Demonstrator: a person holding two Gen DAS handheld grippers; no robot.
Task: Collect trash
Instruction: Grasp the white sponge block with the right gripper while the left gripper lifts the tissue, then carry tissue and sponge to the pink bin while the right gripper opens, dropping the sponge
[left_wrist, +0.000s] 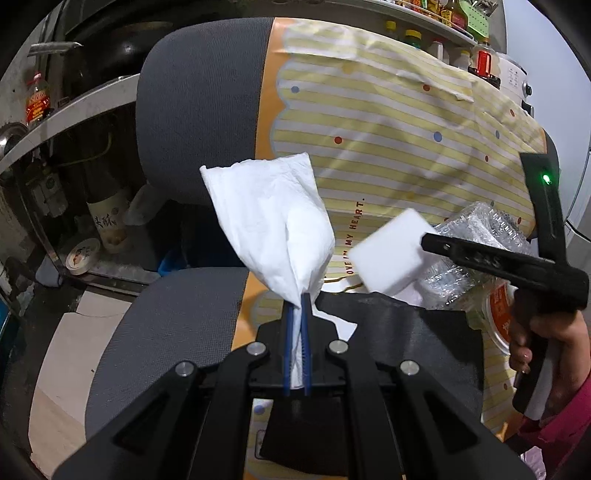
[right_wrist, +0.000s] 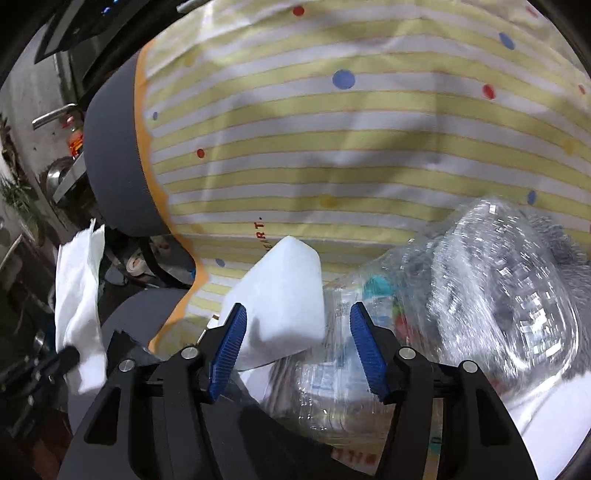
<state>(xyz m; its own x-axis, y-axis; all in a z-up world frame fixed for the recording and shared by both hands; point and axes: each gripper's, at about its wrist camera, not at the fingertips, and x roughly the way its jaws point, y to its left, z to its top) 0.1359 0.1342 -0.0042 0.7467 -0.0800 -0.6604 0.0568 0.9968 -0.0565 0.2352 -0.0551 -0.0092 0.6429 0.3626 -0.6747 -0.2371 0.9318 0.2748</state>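
My left gripper (left_wrist: 297, 299) is shut on a white paper tissue (left_wrist: 273, 225), which stands up from the blue pads above the grey chair seat (left_wrist: 166, 317). The tissue also shows in the right wrist view (right_wrist: 79, 295) at the far left. My right gripper (right_wrist: 297, 317) is open; a white foam block (right_wrist: 280, 299) sits between its fingers, against the left pad (right_wrist: 231, 343). In the left wrist view the block (left_wrist: 391, 254) is at the tip of the right gripper (left_wrist: 428, 240). A crushed clear plastic bottle (right_wrist: 480, 288) lies behind it on the chair.
A yellow striped plastic bag (left_wrist: 388, 122) with coloured dots is draped over the grey chair back (left_wrist: 199, 110). An orange-and-white cup (left_wrist: 498, 314) lies by the bottle. Metal shelves (left_wrist: 66, 118) with bottles and jars stand to the left, and a black sheet (left_wrist: 399, 332) lies on the seat.
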